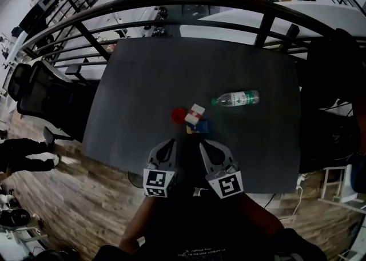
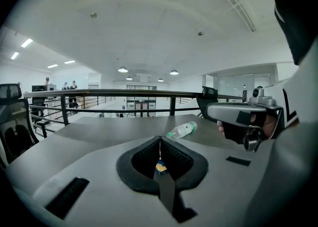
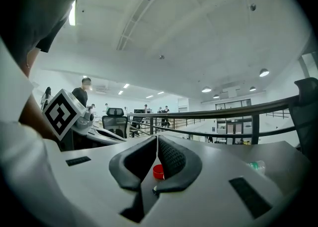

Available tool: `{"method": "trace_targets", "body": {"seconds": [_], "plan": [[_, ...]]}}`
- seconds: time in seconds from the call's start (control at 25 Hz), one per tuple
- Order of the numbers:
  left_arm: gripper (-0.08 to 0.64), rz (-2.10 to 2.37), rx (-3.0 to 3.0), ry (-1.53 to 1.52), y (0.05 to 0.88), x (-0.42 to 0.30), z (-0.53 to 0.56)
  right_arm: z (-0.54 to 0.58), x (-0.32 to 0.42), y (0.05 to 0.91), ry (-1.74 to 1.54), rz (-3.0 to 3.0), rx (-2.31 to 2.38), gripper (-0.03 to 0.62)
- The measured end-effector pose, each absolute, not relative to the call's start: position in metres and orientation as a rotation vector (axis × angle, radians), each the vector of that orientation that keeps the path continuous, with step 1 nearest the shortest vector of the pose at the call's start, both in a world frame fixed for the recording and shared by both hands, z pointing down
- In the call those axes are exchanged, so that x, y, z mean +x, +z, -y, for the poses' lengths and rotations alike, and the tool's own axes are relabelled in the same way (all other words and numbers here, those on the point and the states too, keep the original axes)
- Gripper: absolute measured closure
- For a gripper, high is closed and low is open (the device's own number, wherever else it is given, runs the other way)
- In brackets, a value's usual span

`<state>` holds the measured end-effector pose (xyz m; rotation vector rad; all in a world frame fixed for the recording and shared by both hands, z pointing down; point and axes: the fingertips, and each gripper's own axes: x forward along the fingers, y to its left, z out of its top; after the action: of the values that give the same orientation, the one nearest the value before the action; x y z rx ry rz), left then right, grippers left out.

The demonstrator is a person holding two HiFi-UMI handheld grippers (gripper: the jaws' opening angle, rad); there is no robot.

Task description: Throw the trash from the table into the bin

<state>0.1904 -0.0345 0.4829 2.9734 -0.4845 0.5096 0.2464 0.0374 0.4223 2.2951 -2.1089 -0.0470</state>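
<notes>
On the dark table lie a clear plastic bottle with a green label, a red cap, a small white and red box and a blue and yellow wrapper. My left gripper and right gripper hover side by side at the near table edge, just short of the box and the wrapper, both shut and empty. In the left gripper view the shut gripper frames the wrapper, with the bottle beyond. In the right gripper view the gripper frames the red cap.
A black railing runs behind the table. A black office chair stands at the left. Wooden floor lies below the near edge. No bin shows in any view. People stand far off in the office.
</notes>
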Motion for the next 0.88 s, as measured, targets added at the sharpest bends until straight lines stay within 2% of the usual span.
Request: {"method": "trace_targets", "body": {"seconds": [0.52, 0.56, 0.6, 0.88], "plan": [[0.533, 0.467, 2.951, 0.631, 0.523, 0.219, 0.075, -0.007, 0.258, 0.436, 0.024, 2.049, 2.307, 0.568], [0.491, 0.467, 2.949, 0.642, 0.529, 0.222, 0.078, -0.005, 0.259, 0.438, 0.023, 2.045, 2.306, 0.568], [0.416, 0.463, 2.943, 0.654, 0.535, 0.224, 0.080, -0.003, 0.260, 0.440, 0.025, 2.041, 2.306, 0.568], [0.313, 0.431, 2.900, 0.760, 0.578, 0.243, 0.106, 0.009, 0.264, 0.457, 0.078, 2.008, 2.322, 0.568]]}}
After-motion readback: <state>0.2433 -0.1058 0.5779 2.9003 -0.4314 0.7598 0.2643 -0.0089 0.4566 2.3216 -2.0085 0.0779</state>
